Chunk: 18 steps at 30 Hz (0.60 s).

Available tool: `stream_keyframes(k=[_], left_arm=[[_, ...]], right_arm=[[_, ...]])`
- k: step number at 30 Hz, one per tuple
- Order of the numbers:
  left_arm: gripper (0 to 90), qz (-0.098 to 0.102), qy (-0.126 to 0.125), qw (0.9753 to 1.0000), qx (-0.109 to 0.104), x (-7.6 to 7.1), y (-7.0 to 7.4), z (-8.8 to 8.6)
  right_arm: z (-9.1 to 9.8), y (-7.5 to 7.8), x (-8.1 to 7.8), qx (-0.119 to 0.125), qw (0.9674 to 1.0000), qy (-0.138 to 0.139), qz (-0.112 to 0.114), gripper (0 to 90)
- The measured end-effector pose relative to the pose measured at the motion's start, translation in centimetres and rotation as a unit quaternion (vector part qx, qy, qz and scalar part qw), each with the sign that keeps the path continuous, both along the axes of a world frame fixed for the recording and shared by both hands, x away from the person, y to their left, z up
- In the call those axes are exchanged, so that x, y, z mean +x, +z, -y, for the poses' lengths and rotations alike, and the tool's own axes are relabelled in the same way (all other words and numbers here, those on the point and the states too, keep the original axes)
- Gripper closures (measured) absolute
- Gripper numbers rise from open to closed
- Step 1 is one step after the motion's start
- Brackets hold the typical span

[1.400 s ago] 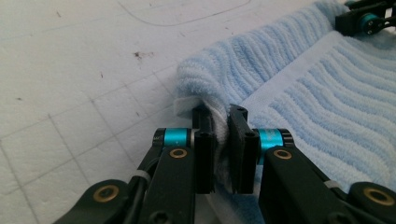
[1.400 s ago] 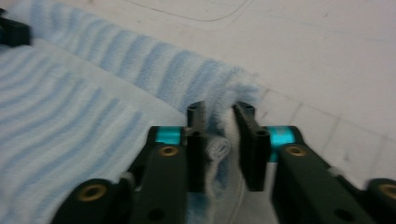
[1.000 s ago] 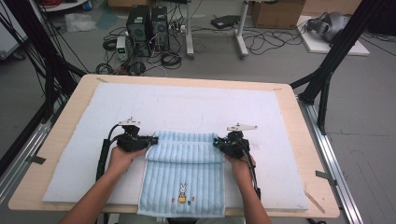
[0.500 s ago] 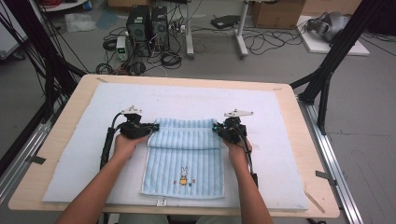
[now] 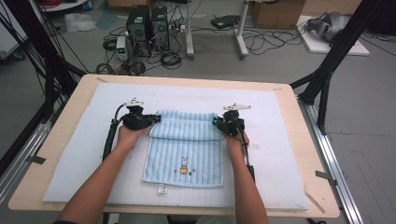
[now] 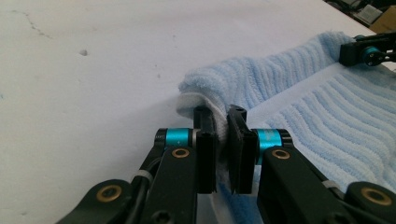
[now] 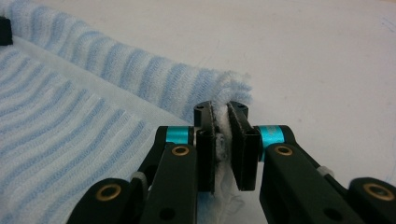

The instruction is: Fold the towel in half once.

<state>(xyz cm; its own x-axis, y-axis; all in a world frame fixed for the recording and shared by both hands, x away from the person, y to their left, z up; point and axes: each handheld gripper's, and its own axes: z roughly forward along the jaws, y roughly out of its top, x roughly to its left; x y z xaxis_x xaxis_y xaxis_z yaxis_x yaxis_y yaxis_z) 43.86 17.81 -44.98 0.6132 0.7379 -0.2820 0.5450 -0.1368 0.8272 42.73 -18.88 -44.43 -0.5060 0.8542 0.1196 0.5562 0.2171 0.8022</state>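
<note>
Unfolding step in hand: left tool [image 5: 156, 119] and right tool [image 5: 215, 122] each clamp a corner of the blue towel [image 5: 184, 156]. Judged next: carry both corners evenly toward the table's [image 5: 289, 98] far edge, then release.

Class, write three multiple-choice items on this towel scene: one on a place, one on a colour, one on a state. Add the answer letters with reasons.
1. Where do the two tools hold the towel?
A. at its two far corners
B. at its near edge
C. at its middle

2. What colour is the towel?
A. red
B. light blue
C. green

3. How do the left tool and right tool stand?
A. both wide open
B. one open, one shut
C. both shut on the towel

Answers: 1 A, in the high view the tools sit at the far corners; 2 B, its striped pile is light blue; 3 C, each gripper view shows cloth pinched between the jaws.
</note>
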Motion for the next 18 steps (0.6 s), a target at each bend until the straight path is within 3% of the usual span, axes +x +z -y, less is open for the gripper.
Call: stream_keyframes(k=[4,8,9,13,18], left_arm=[[77.2,-0.007,0.010,0.9999,0.001,0.1,-0.1,-0.3],[54.1,-0.011,0.039,0.9992,-0.003,-0.1,0.4,-1.0],[52.5,-0.005,0.039,0.9992,-0.008,-0.3,0.6,-1.2],[52.5,0.021,0.037,0.9990,-0.013,-1.0,1.5,-1.8],[54.0,0.026,0.021,0.9993,-0.014,-1.1,1.6,-1.4]], right_arm=[[0.0,-0.2,0.1,0.000,1.0000,0.000,-0.003,80.8],[0.2,0.0,0.0,0.002,1.0000,-0.006,-0.003,70.2],[0.4,0.1,-0.1,0.004,0.9999,-0.010,-0.004,64.7],[1.2,0.7,-0.5,0.023,0.9995,-0.023,-0.001,56.6],[2.1,1.6,-1.4,0.027,0.9993,-0.026,0.007,54.8]])
